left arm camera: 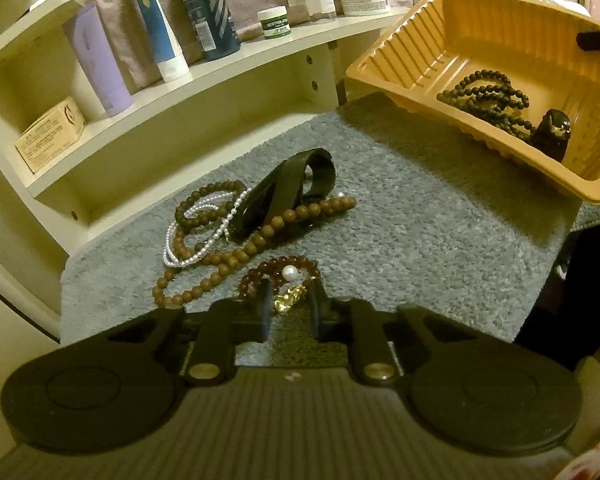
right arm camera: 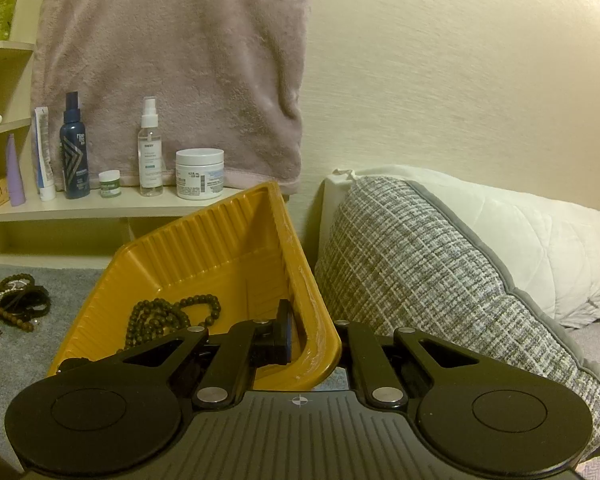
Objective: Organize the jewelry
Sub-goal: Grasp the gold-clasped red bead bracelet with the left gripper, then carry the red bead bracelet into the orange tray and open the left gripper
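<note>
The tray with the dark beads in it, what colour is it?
The tray is yellow-orange, with ribbed walls. The right wrist view shows it best.

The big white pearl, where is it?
In the left wrist view, the white pearl sits on the dark red bead bracelet, just ahead of the left gripper on the grey mat.

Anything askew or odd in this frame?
The yellow tray is tilted, one corner held by the right gripper, so the dark bead strand lies toward its low corner. The other jewelry is a tangled pile on the gray mat.
</note>
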